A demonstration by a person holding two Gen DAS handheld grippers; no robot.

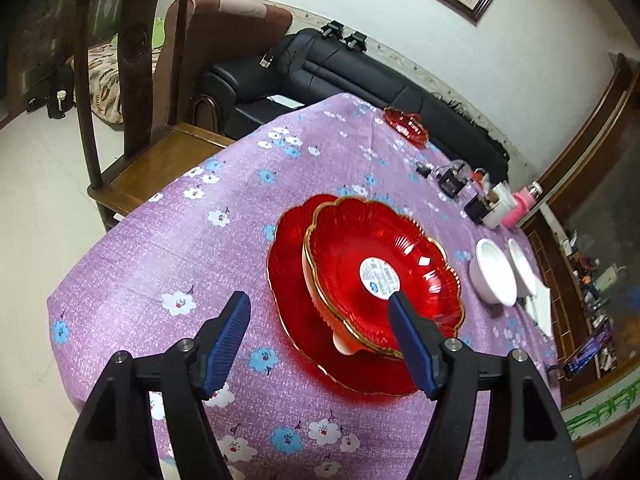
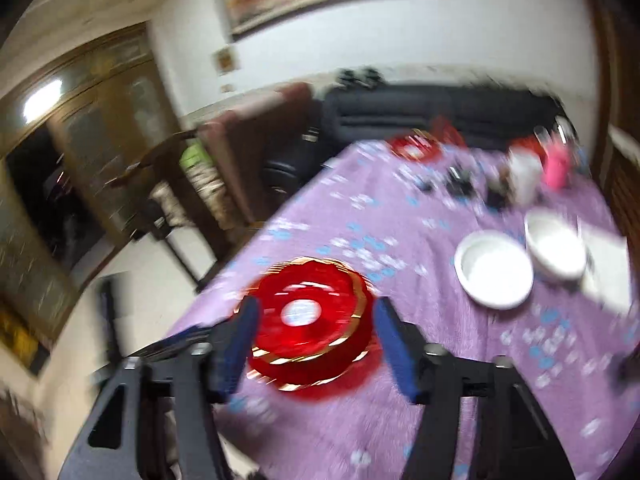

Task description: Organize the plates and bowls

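The left gripper point(image 1: 320, 300) stood apart and empty over the red bowl point(image 1: 380, 272), which sat on a red plate point(image 1: 288, 280) on the purple floral tablecloth point(image 1: 180, 240). The right gripper point(image 2: 316, 308) was spread too, holding nothing; two white bowls point(image 2: 494, 270) lay beyond

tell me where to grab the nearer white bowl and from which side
Take the nearer white bowl by its rim, coming from above with one finger inside and one outside. It sits upright with its mouth open. Use the edge facing the red plates, since the second white bowl crowds the other side.
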